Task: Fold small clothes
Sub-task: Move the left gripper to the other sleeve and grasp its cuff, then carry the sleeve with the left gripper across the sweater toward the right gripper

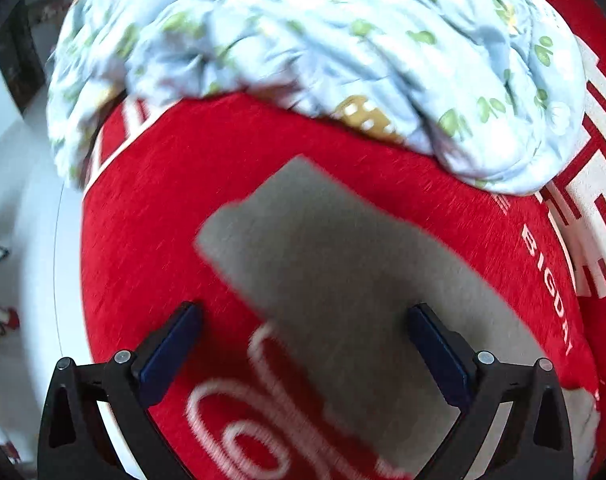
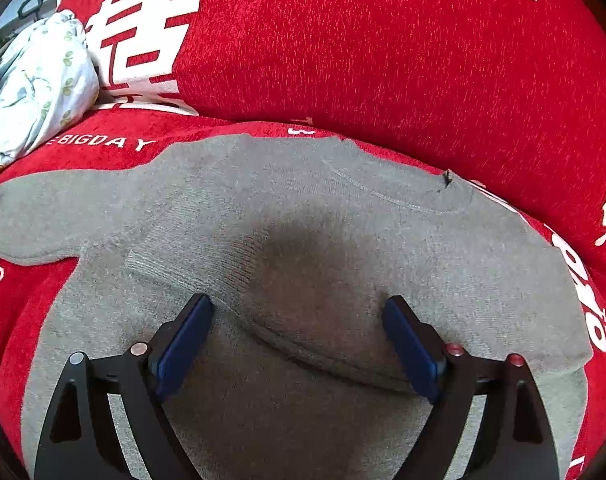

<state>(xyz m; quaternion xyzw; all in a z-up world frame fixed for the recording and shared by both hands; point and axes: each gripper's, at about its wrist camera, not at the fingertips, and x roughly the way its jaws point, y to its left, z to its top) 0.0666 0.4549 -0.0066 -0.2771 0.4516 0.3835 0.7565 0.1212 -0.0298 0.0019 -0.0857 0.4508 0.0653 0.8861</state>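
Folding grey sweater (image 2: 303,208), flat on red sofa cover (image 2: 383,60). Soft, light knit, will sag; likely best pinched at sleeve cuff (image 2: 191,264). Right gripper (image 2: 297,320) and left gripper (image 1: 305,322) both wide open, holding nothing.

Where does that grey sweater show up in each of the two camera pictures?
Left wrist view: the grey sweater is one sleeve running from centre to lower right, between the open jaws.
Right wrist view: the grey sweater fills the lower half, spread flat.
Shared landmark: the pale blue leaf-print cloth heaped on the red cover.
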